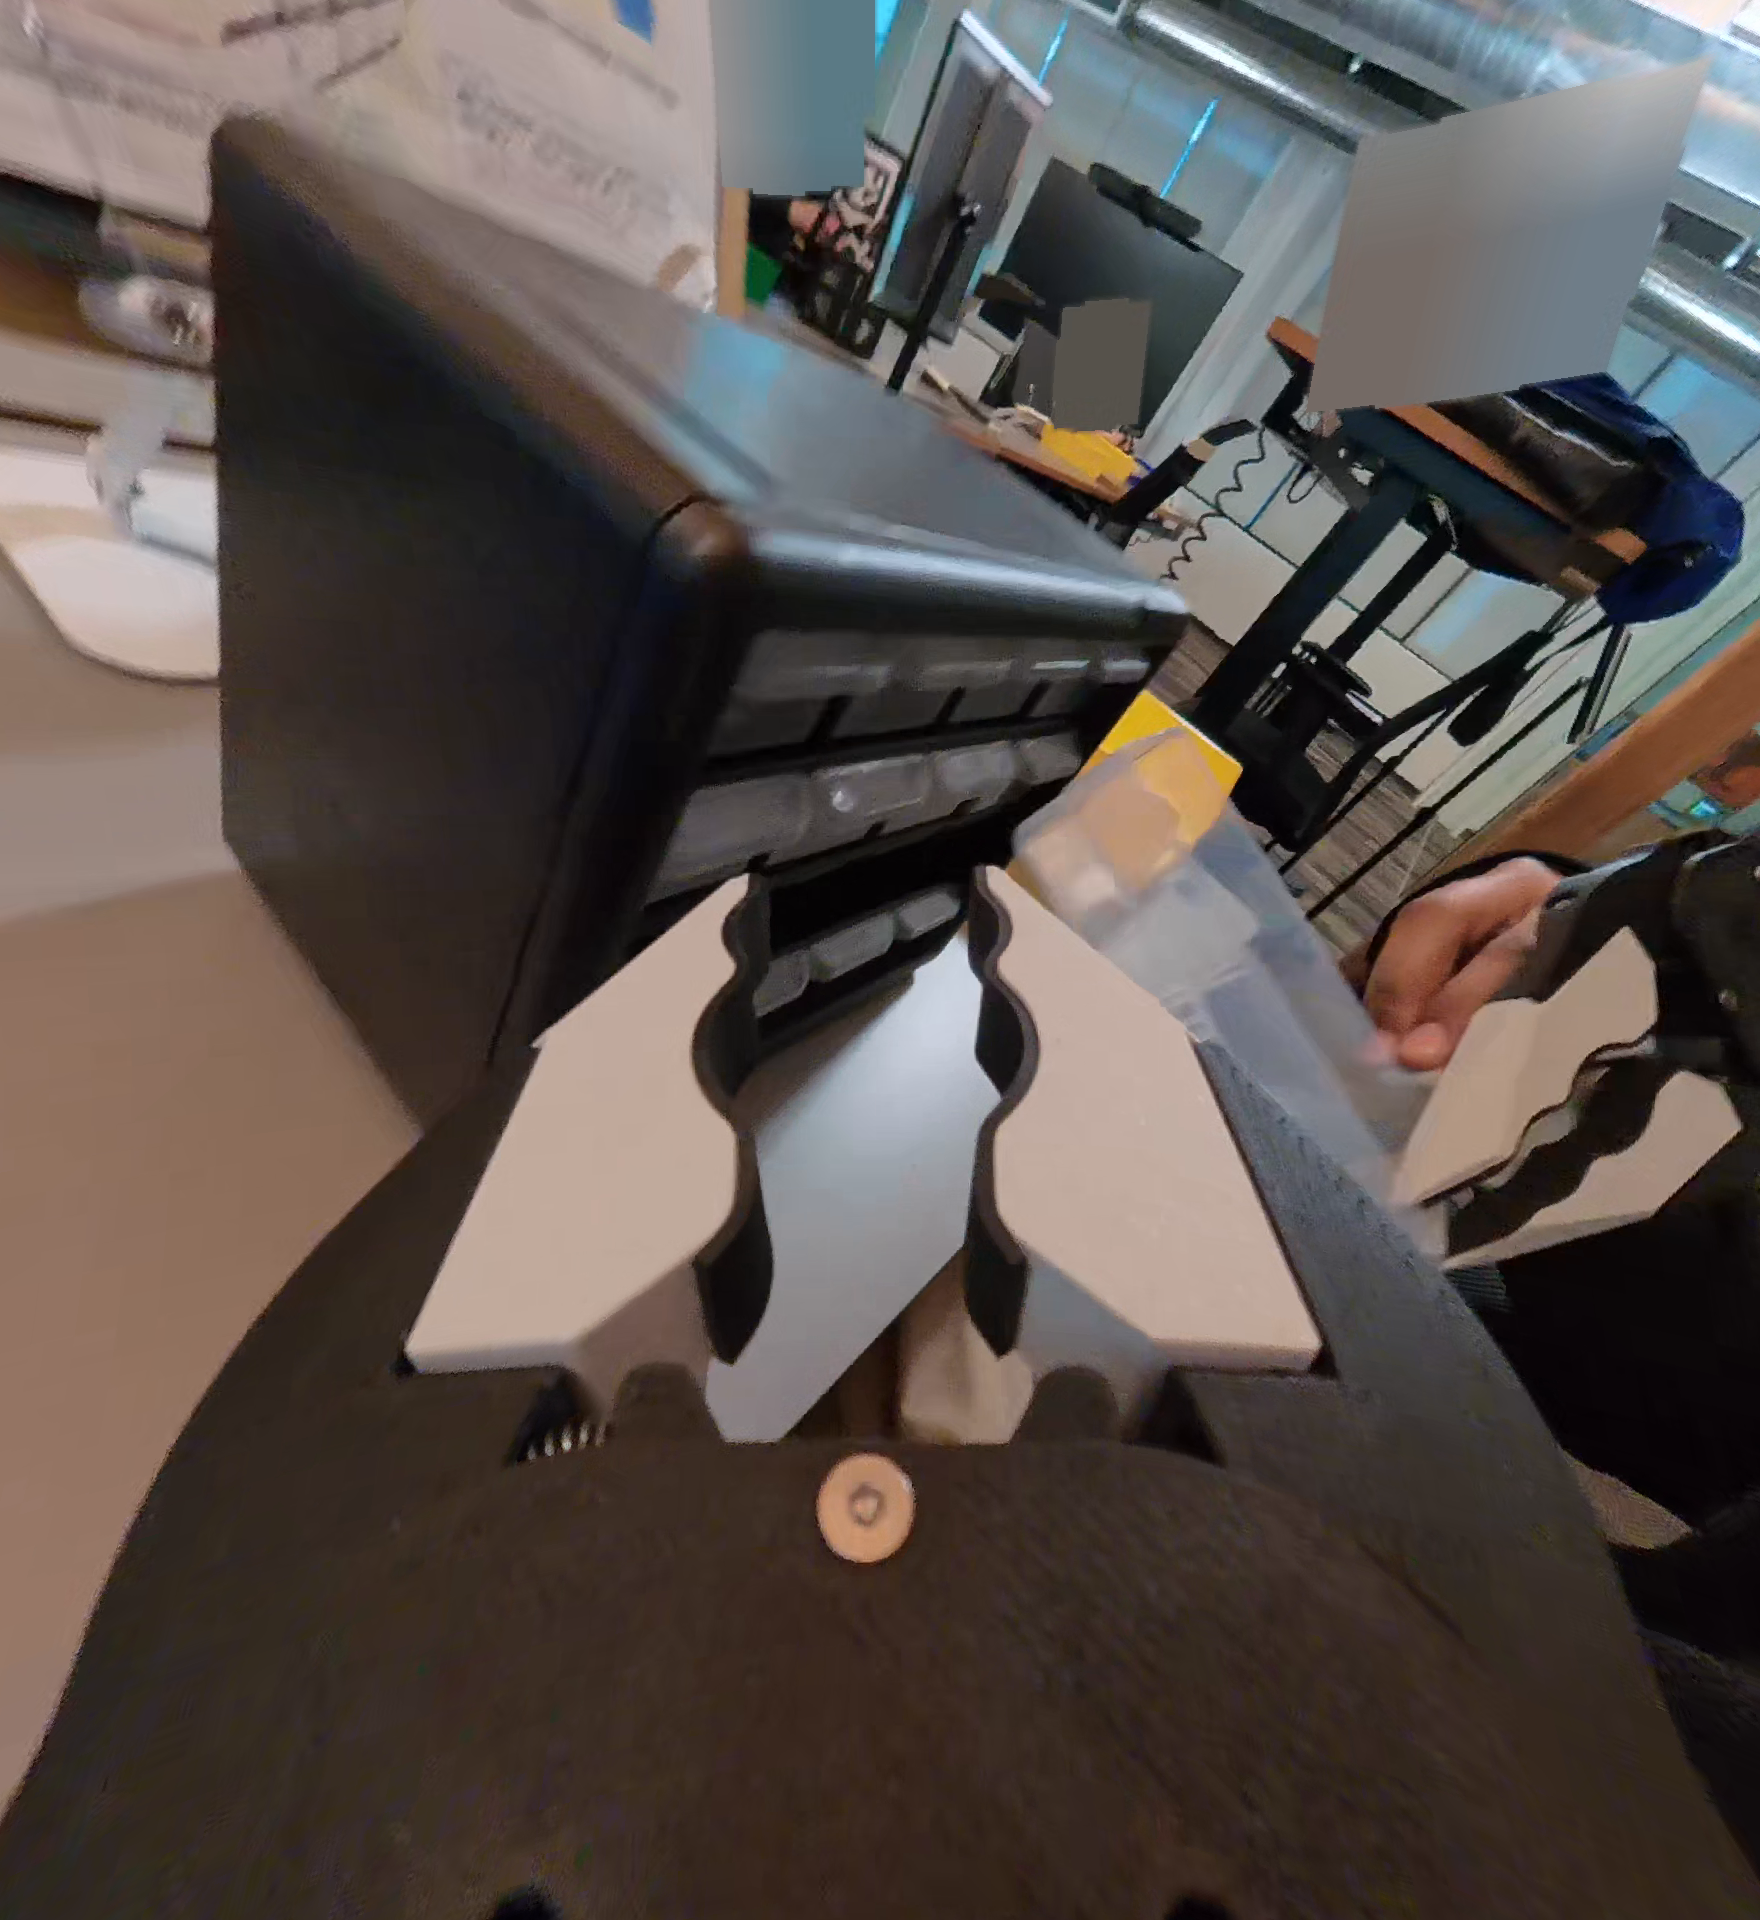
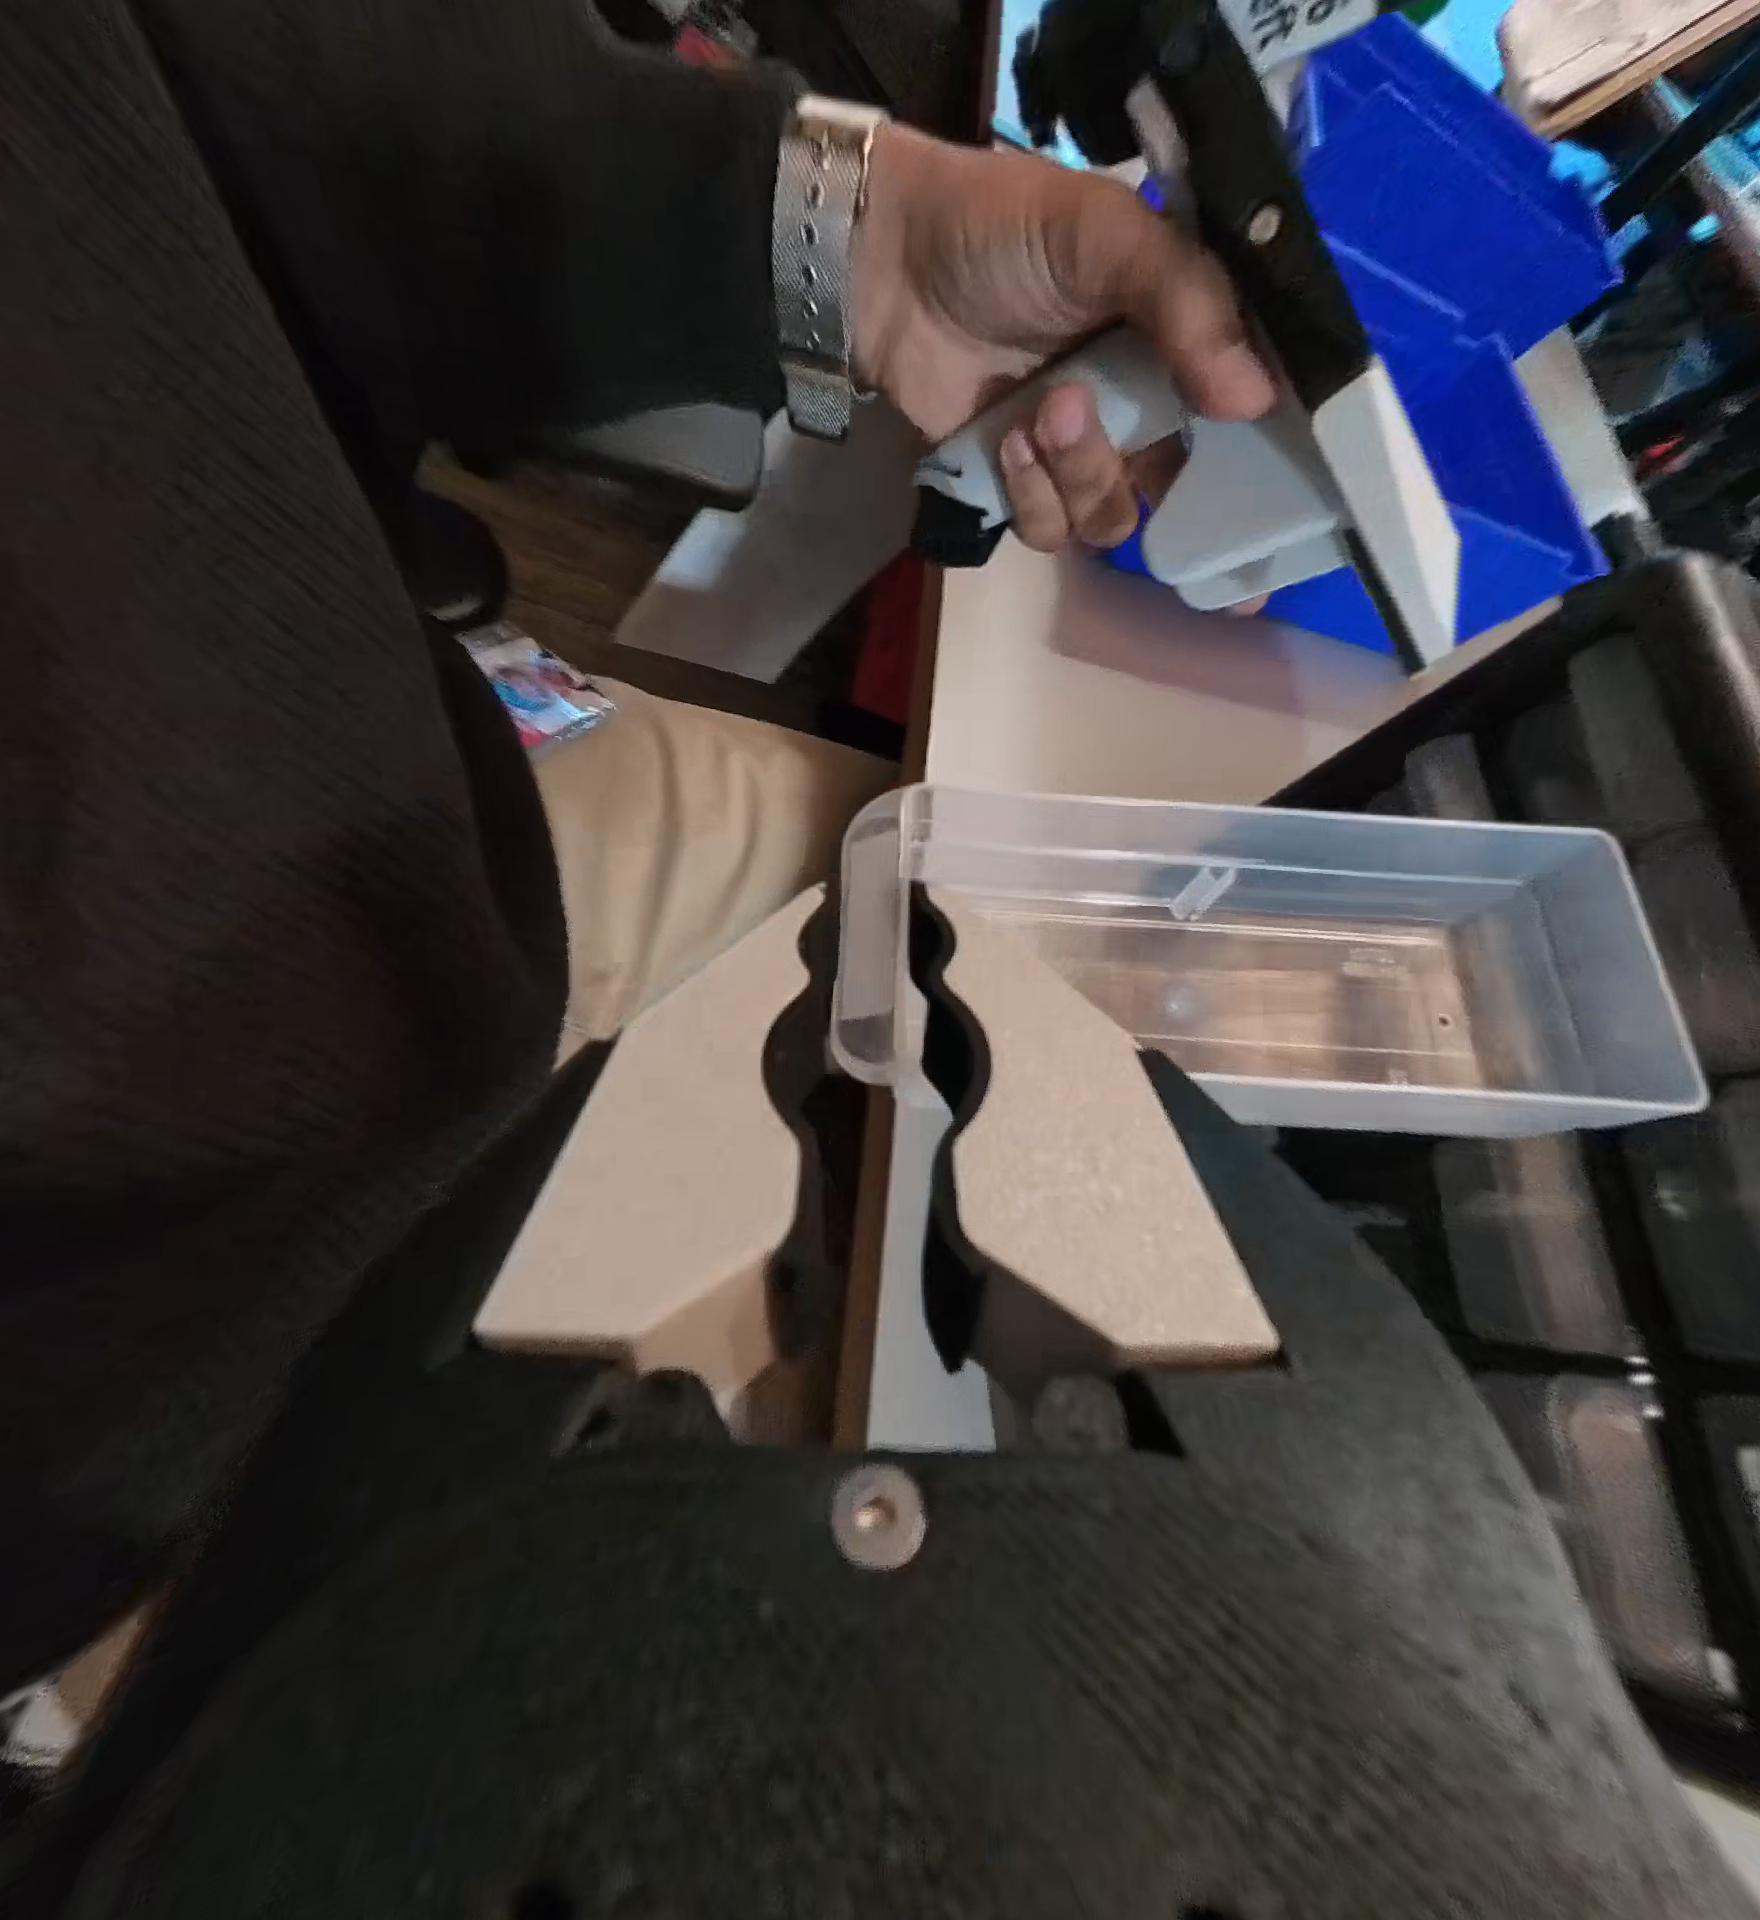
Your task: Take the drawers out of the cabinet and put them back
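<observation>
My left claw [image 1: 860, 1049] parted, nothing between fingers, aimed at black cabinet [image 1: 460, 582] on bench [image 1: 76, 1018] at 11 o'clock. My right claw [image 2: 871, 997] pinched on front lip of clear drawer [image 2: 1271, 966] (empty, fully out); drawer body extends toward 3 o'clock, over cabinet front.
</observation>
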A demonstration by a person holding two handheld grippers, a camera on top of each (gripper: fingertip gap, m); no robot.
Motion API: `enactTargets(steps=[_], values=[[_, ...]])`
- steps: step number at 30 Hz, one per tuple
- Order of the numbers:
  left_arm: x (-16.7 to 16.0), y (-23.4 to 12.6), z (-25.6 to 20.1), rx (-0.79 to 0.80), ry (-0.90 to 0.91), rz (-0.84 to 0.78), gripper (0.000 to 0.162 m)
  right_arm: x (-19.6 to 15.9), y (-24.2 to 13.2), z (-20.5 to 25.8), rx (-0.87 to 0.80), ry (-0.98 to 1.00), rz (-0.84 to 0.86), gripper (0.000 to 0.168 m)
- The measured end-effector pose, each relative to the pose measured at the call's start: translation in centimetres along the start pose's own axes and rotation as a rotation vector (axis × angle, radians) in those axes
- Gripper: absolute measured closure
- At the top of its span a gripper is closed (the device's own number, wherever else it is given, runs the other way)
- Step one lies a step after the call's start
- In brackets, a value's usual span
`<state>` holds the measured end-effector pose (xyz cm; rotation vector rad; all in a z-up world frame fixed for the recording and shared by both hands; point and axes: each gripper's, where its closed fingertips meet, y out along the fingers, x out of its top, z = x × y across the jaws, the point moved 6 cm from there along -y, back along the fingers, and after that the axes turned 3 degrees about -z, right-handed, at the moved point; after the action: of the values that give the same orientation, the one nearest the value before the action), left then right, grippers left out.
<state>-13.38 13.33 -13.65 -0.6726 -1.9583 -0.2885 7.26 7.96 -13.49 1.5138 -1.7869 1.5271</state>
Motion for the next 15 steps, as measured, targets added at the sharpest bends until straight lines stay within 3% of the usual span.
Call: enactTargets(steps=[6,10,15], values=[[-2.9,-0.4,5.1,-0.038,-0.184,-0.042,0.132,-2.0,-2.0,-0.9,0.135,0.202,-0.095,0.156],[-3.1,-0.7,7.4,-0.066,-0.288,-0.109,0.133,-4.1,-2.6,-1.8,0.167,0.301,-0.132,0.157],[-3.0,-1.0,8.1,-0.079,-0.287,-0.130,0.133,-6.2,-2.9,-2.5,0.185,0.375,-0.103,0.157]])
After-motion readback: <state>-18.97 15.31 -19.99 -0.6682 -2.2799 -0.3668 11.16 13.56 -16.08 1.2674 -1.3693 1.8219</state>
